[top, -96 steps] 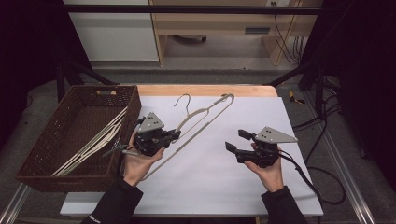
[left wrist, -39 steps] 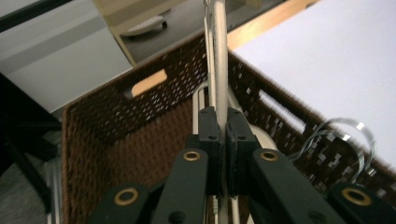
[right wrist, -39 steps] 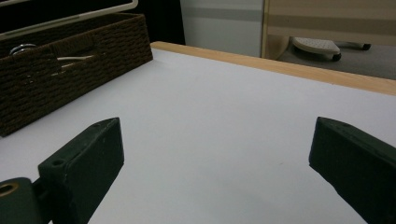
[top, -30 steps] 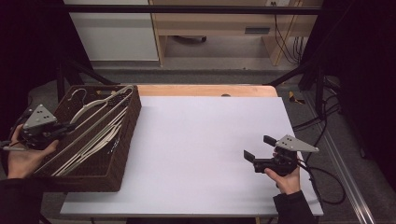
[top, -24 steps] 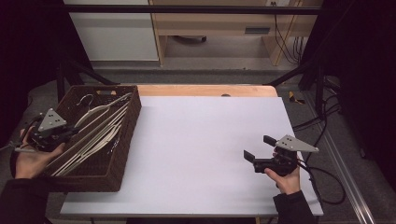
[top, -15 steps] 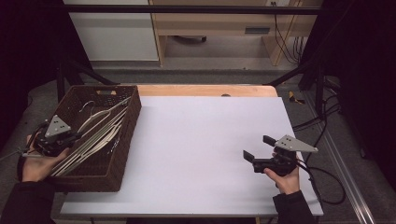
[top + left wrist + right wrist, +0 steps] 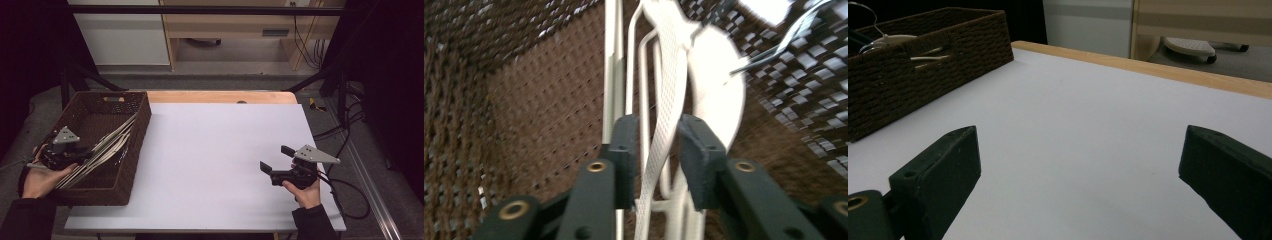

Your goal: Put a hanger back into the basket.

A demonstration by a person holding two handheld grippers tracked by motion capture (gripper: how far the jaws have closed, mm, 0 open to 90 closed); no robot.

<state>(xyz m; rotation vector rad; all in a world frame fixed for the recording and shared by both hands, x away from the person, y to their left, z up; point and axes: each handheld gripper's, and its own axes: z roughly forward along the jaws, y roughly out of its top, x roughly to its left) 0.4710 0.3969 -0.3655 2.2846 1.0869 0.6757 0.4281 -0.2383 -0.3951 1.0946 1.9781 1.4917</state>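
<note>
Surface: white rectangular tabletop (image 7: 215, 160) with a light wooden strip along its far edge; bare between basket and right gripper.
Basket: dark brown woven rectangular basket (image 7: 134, 145) with a handle slot in its far wall, at the table's left edge. In the right gripper view its near wall (image 7: 923, 75) stands at upper left, hanger ends showing above the rim.
Hangers: bundle of white slim clothes hangers (image 7: 107, 147) lying diagonally inside the basket, running from the near-left part up toward the far-right wall. In the left gripper view the white bars and one flat perforated strap (image 7: 664, 115) lie against the brown weave; a wire hook shows at upper right.
Left gripper: black two-jaw gripper with grey triangular plate (image 7: 75, 157), held in the person's left hand (image 7: 40, 177) over the basket's left rim, pointing into the basket.
Left jaws: a narrow gap apart in the left gripper view (image 7: 656, 150); the white perforated strap passes between them, with thin white bars beside it. Daylight shows on both sides of the strap, so not pinched; actual contact cannot be told.
Right gripper: matching black gripper (image 7: 275, 159), held in the right hand (image 7: 306, 192) low over the table's right part, pointing left, well apart from the basket.
Right jaws: spread wide (image 7: 1078, 170), nothing between them but white tabletop.
Background: pale cabinet and wooden furniture beyond the table; black cables on the floor at right.
</note>
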